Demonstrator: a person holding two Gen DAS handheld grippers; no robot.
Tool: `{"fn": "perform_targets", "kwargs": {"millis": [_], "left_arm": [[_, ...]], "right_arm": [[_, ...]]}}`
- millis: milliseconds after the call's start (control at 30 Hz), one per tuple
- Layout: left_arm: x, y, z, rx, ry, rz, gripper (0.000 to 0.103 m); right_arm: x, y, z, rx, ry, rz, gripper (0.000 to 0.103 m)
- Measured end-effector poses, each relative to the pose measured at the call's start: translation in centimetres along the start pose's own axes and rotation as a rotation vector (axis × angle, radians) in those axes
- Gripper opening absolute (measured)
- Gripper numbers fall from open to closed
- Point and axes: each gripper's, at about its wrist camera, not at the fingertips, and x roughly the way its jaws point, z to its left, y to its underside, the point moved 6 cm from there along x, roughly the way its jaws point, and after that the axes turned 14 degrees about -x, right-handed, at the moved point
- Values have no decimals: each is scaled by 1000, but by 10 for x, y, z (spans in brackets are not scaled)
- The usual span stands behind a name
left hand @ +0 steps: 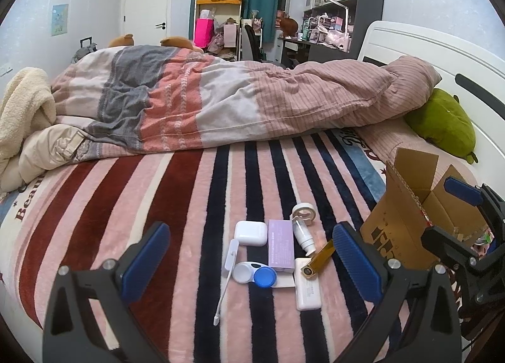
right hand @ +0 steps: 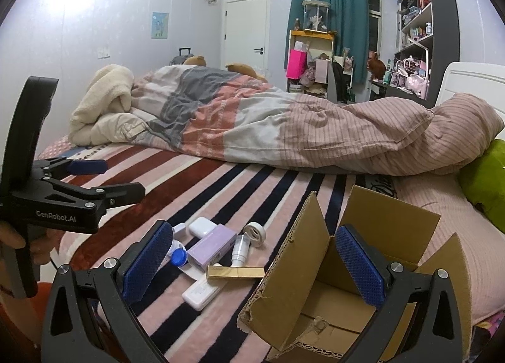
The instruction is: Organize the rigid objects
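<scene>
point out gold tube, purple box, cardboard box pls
gold tube [right hand: 235,272], right wrist view, middle of its long side.
purple box [left hand: 279,246], left wrist view, centre of its top face.
cardboard box [right hand: 284,271], right wrist view, outer face of its near flap.

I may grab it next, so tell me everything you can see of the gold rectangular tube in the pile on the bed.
The gold tube is a slim, shiny, metallic-looking bar with squared edges and a seam that suggests a cap. It lies flat on the striped blanket at the pile's edge nearest the cardboard box, with one end resting across the white power bank and near the small white bottle. Neither gripper touches it.
</scene>
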Motion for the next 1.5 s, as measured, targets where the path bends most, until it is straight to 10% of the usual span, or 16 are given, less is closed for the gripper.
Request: {"fn": "perform_targets", "kwargs": {"millis": [300,600,767,1000,1200,1500], "left_arm": [[-8,-3,8,-16,10,-19,102],[-3,-6,56,-60,-49,-28,102],[12,2,83,-68,-91,10,102],[24,7,93,-68,-65,46,102],[29,11,90,-42,-71,60,102],[27,14,78,-31,26,77,102]], "right_arm": [[-2,-7,8,0,6,19,103],[27,-17,62,-47,-100,21,57],[72,9,108,-30,-217,132,53],[129,75,95,179,-83,365,58],[156,91,86,204,-23,419,57],[120,119,94,72,-114,445,31]]}}
